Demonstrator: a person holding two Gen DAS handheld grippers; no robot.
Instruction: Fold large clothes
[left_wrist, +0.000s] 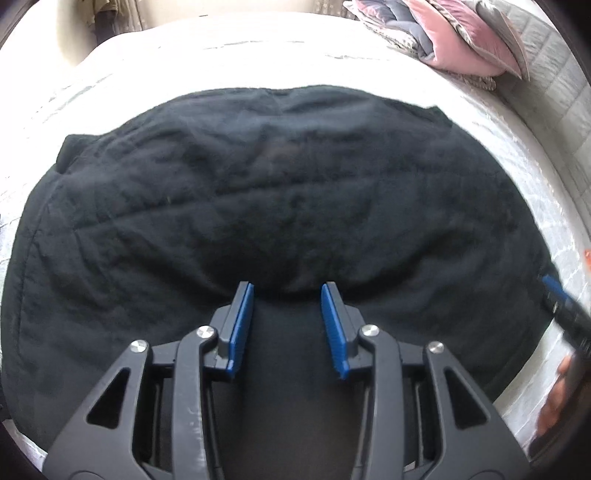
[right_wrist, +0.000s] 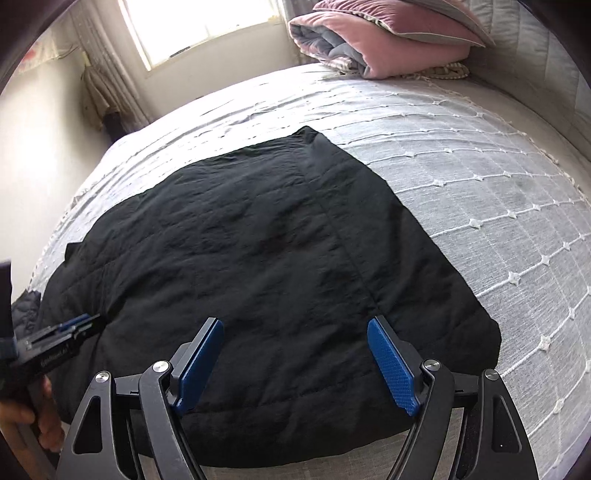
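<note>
Jaws on my left gripper (left_wrist: 287, 291) stand partly open and those on my right gripper (right_wrist: 300, 326) stand wide, neither holding anything, both poised over the near edge of a black quilted garment (right_wrist: 258, 240) spread flat on a bed (right_wrist: 480, 192) with white bedspread.
</note>
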